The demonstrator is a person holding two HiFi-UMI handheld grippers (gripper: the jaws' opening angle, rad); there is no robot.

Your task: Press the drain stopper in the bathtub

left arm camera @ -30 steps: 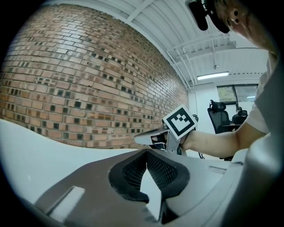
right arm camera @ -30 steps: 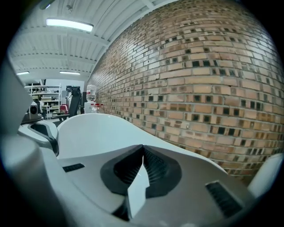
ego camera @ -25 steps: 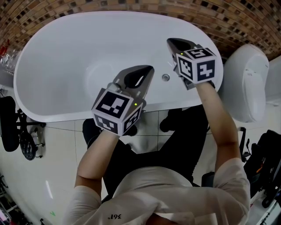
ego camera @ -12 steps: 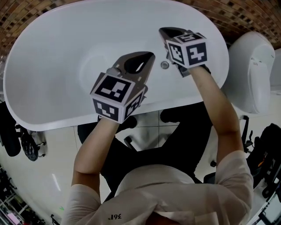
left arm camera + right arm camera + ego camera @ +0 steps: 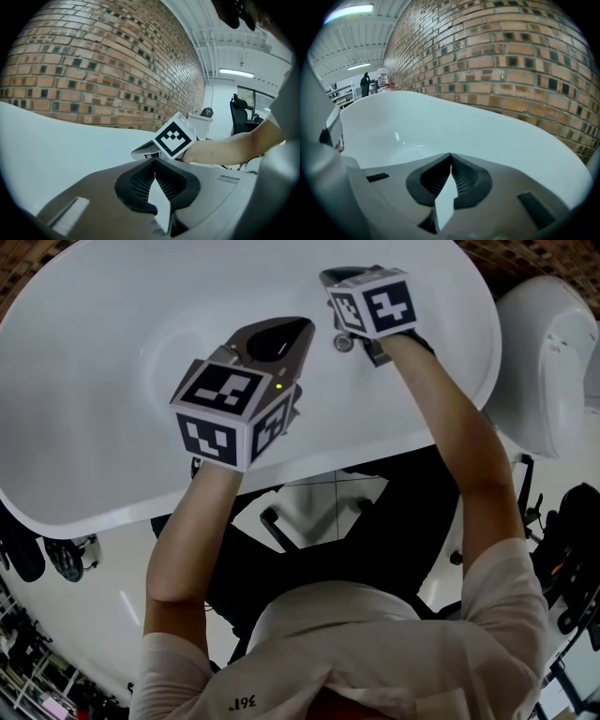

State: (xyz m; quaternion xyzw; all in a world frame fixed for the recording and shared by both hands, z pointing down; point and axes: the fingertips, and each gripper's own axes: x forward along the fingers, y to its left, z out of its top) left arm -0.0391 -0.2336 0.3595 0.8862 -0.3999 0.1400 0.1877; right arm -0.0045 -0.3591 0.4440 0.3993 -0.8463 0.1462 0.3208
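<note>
Both grippers over the bathtub (image 5: 84, 399), nothing held.
I see the left gripper (image 5: 154, 160) and right gripper (image 5: 451, 154) each with jaws pressed together at the tips, empty, hovering above the white basin. The drain stopper (image 5: 401, 147) shows only faintly to me, a pale round patch on the tub floor just past the right gripper's tips.

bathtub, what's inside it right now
White basin of the bathtub, no water visible, and a small round metal fitting beside the right gripper. Both it and the left gripper, each shut and empty, cover part of the tub floor, so what lies beneath them is hidden.
</note>
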